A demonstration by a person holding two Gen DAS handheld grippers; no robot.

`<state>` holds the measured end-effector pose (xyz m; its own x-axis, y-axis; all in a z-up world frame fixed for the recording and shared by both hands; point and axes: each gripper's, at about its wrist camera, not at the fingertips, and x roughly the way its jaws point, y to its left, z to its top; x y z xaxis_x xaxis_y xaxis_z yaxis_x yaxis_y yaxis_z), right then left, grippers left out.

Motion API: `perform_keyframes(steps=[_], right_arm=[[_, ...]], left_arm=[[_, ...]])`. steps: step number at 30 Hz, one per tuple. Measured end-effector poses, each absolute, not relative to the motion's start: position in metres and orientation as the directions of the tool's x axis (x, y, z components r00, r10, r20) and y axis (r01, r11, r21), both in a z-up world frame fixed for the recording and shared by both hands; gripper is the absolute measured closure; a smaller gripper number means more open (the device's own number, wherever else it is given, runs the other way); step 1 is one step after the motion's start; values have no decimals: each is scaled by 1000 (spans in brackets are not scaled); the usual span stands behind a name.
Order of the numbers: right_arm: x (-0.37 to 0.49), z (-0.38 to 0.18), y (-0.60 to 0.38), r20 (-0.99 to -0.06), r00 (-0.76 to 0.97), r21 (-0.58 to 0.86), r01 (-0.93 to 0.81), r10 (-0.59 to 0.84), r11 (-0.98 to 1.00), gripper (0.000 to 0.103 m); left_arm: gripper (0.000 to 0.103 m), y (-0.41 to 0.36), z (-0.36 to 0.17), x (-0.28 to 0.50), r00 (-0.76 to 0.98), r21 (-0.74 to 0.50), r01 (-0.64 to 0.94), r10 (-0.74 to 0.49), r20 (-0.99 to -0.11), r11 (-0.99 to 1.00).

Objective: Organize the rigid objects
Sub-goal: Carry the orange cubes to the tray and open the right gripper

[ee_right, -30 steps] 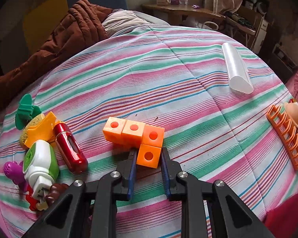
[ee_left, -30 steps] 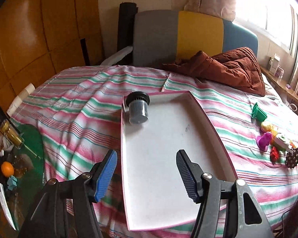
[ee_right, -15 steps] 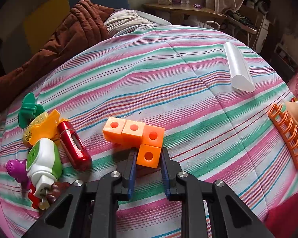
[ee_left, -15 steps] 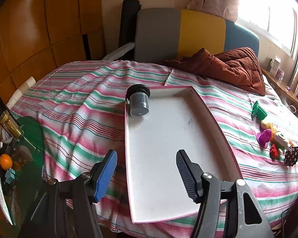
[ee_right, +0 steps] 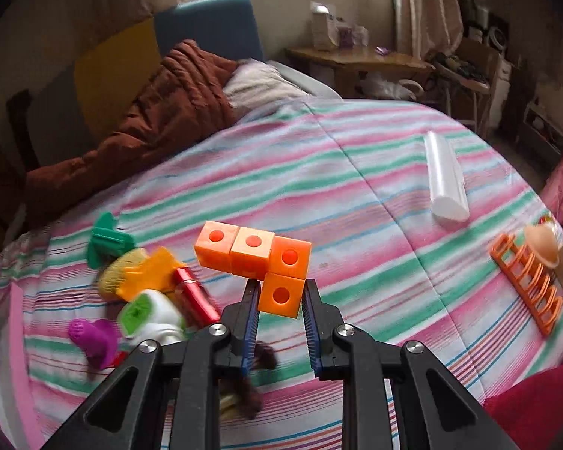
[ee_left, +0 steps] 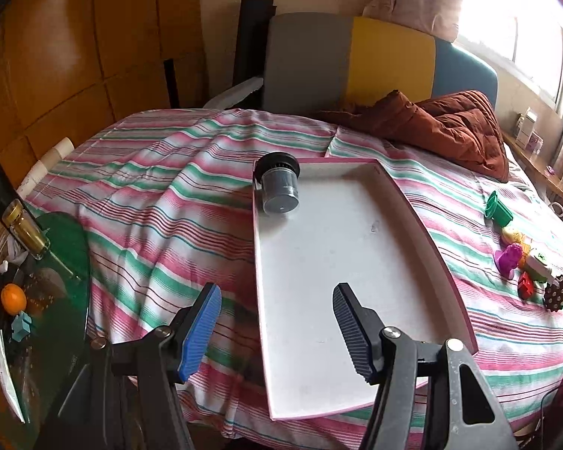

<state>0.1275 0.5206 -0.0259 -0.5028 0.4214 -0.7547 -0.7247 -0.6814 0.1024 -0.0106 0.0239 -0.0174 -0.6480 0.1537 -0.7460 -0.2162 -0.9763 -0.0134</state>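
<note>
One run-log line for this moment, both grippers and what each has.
right gripper: shut on orange blocks, clear of bedspread | left gripper: open, empty, over white tray | tray holds: dark jar

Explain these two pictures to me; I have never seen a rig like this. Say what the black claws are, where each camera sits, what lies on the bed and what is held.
A person holds one two-finger clamp tool in each hand, each with a camera looking along its fingers. In the left wrist view, the left gripper is open and empty above a white pink-edged tray on the striped bedsheet; a dark lidded jar lies in the tray's far corner. In the right wrist view, the right gripper pinches the bottom cube of an orange block piece. Small plastic toys, a white tube and an orange rack lie around.
</note>
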Motion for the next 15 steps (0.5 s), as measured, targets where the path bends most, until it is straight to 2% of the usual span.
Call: perform_keyframes(steps=[6,15], right_arm=[[98,14,464,-698,-619,99,-580,359,-808,81],[18,17,328,-722,-691,148,-202,34,-968,81]], left_arm=[[40,14,-19,-12,-648,-25,-197,149,-747,-980],[40,0,-23,-15,-644,-33,-170,136,-753,-985]])
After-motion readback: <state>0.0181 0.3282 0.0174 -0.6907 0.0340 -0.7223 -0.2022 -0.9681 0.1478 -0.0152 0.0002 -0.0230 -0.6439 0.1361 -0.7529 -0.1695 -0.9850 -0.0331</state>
